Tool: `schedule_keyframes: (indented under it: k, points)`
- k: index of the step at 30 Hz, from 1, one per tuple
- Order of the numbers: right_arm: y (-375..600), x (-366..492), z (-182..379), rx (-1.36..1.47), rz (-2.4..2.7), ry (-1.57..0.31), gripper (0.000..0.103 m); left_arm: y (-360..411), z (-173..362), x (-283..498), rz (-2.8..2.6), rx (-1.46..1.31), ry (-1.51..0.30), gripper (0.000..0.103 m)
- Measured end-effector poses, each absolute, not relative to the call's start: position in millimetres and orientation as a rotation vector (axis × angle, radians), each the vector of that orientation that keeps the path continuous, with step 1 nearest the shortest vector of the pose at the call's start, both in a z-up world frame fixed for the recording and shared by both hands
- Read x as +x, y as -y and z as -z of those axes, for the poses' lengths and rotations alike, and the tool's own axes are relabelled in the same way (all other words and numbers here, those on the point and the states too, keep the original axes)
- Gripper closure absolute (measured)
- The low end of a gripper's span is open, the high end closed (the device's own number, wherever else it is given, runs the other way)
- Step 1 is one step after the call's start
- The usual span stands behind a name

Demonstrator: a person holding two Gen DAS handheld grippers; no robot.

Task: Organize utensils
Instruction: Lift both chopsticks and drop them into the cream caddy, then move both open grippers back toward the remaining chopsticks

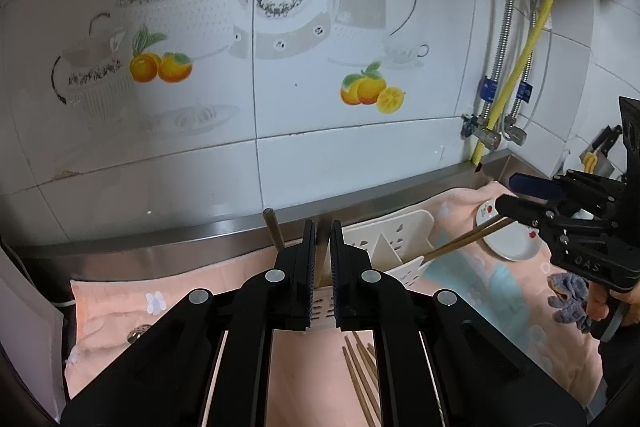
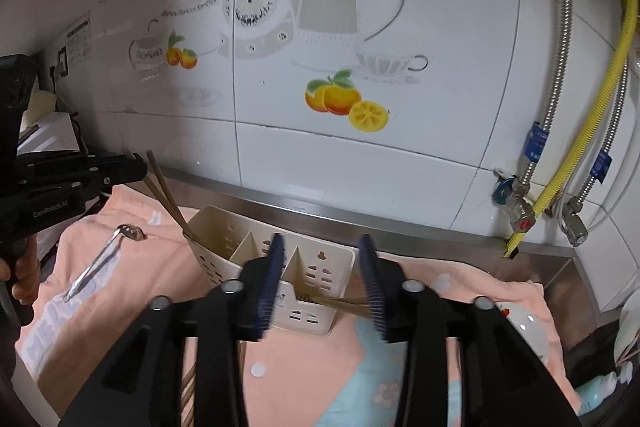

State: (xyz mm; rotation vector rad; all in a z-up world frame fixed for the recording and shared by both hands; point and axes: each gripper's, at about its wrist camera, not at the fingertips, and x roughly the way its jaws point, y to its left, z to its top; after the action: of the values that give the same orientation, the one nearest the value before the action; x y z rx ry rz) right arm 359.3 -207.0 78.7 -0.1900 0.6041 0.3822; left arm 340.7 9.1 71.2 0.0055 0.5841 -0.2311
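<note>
The left gripper [image 1: 322,263] has its fingers [image 1: 307,267] clamped on a pair of brown chopsticks [image 2: 162,189], whose lower ends reach into the left compartment of a cream utensil caddy [image 2: 320,267], while the tops lean up and to the left past the pads. The right gripper [image 2: 324,279] has its jaws parted; a second pair of chopsticks [image 2: 340,303] lies between them, one end resting against the right pad and the other poking into the caddy's right compartment, with the left pad clear of it. The caddy has three compartments and slotted walls, and stands on a peach and pale blue towel [image 2: 304,367] spread over the steel counter, close to the tiled wall [image 1: 280,147]. More chopsticks [image 1: 360,371] lie loose on the towel near the left gripper. A metal spoon [image 2: 102,259] lies on the towel to the left of the caddy. A white plate [image 1: 510,241] sits at the towel's far right edge. A hand [image 1: 600,301] grips the right gripper's handle.
</note>
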Motion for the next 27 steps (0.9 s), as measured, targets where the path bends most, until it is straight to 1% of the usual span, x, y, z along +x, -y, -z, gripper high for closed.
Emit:
schedule_keyframes:
  k: [1, 2, 3, 4, 5, 6, 8, 11, 12, 13, 15, 17, 24, 27]
  points:
    - [207, 356, -80, -0.190, -0.383, -0.599, 0.060, -9, -73, 338, 0.233, 0.005, -0.577, 0.094]
    - [208, 352, -81, -0.189, -0.387, -0.593, 0.055, -9, -76, 336, 0.237, 0.003, -0.569, 0.094]
    - [208, 347, -82, -0.184, -0.390, -0.585, 0.050, -10, -78, 332, 0.234, 0.001, -0.562, 0.089]
    - [209, 344, -83, -0.181, -0.391, -0.579, 0.049, -10, -79, 329, 0.232, -0.001, -0.557, 0.082]
    - [209, 338, -83, -0.181, -0.394, -0.573, 0.048, -11, -81, 325, 0.230, -0.003, -0.550, 0.079]
    - [210, 332, -83, -0.180, -0.396, -0.568, 0.045, -11, -81, 322, 0.227, -0.007, -0.544, 0.076]
    - [212, 321, -81, -0.175, -0.399, -0.563, 0.040, -13, -82, 312, 0.236, -0.018, -0.535, 0.076]
    - [215, 304, -74, -0.169, -0.407, -0.564, 0.036, -16, -79, 294, 0.244, -0.029, -0.528, 0.075]
    - [216, 299, -71, -0.165, -0.410, -0.567, 0.034, -17, -77, 290, 0.247, -0.032, -0.527, 0.072]
    - [217, 292, -65, -0.156, -0.415, -0.573, 0.033, -18, -73, 282, 0.248, -0.034, -0.526, 0.065]
    - [218, 283, -56, -0.148, -0.419, -0.585, 0.032, -19, -65, 268, 0.241, -0.035, -0.524, 0.056]
    - [219, 273, -45, -0.149, -0.421, -0.603, 0.031, -20, -56, 257, 0.240, -0.038, -0.532, 0.055]
    - [217, 241, 7, -0.189, -0.409, -0.682, 0.030, -32, -11, 223, 0.206, -0.083, -0.591, 0.042]
    - [216, 227, 36, -0.210, -0.410, -0.731, 0.030, -37, 8, 212, 0.179, -0.089, -0.616, 0.041]
